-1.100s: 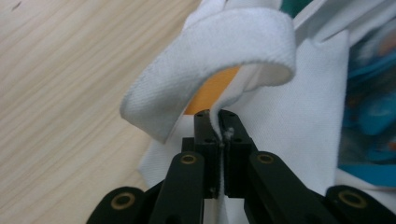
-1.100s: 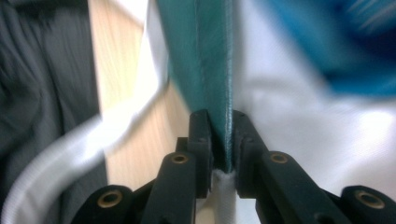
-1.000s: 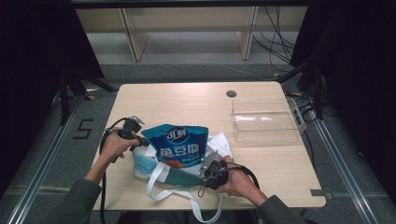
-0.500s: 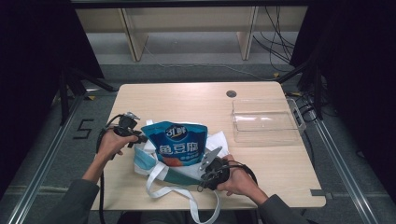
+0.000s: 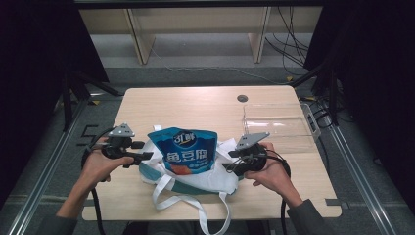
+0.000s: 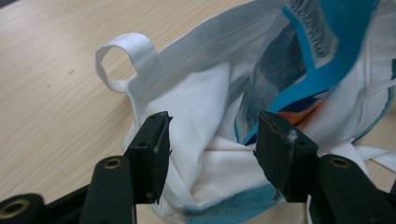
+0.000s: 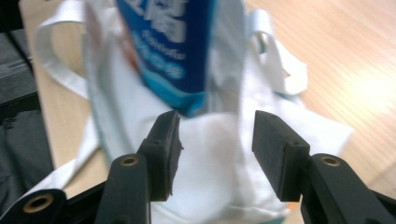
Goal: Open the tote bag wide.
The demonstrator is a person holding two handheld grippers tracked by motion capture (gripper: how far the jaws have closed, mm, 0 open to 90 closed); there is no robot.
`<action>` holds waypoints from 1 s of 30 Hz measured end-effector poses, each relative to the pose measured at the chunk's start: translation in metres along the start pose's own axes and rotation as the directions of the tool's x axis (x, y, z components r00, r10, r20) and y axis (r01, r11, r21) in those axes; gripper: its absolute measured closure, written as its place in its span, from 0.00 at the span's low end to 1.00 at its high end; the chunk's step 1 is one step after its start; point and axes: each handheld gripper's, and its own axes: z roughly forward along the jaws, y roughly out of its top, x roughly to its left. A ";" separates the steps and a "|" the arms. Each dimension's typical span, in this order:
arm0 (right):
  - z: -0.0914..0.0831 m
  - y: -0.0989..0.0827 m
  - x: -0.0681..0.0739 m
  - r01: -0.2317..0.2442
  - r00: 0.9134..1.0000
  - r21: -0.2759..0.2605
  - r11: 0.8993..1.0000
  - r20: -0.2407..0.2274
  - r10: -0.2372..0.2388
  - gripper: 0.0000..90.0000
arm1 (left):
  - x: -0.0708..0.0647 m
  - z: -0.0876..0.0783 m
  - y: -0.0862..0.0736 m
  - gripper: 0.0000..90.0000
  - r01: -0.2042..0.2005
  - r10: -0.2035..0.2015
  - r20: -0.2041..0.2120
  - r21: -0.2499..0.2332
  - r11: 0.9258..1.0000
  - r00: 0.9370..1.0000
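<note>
Both grippers are black, each topped by a grey three-cornered plate and trailing a black cable. Their jaws carry brass-ringed screw holes and blocky black pads. The person wears grey sleeves.

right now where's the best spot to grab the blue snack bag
Probably the top edge of the blue snack bag, from above or the far side: it sticks out of the white tote bag, whose cloth wraps its lower part. Both grippers, left and right, are open.

A white cloth tote bag with teal trim is showing beside a blue snack packet bearing white lettering and an orange patch.
</note>
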 end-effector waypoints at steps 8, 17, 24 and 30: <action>0.020 0.004 -0.017 -0.013 1.000 0.041 0.999 0.029 0.012 0.57 | -0.030 0.009 -0.010 0.63 -0.074 0.072 0.129 0.012 0.997 0.989; 0.041 0.018 -0.031 0.008 0.998 0.058 0.998 0.066 -0.012 0.97 | -0.031 0.041 -0.045 0.64 -0.116 0.086 0.281 0.092 0.989 0.956; 0.054 0.017 -0.055 -0.031 0.985 0.078 0.996 0.174 0.017 0.99 | -0.040 0.060 -0.065 0.96 -0.235 0.171 0.267 0.231 0.944 0.948; 0.080 -0.002 -0.064 -0.073 0.973 0.142 0.987 0.227 0.039 0.99 | -0.043 0.069 -0.073 0.96 -0.238 0.164 0.265 0.279 0.930 0.950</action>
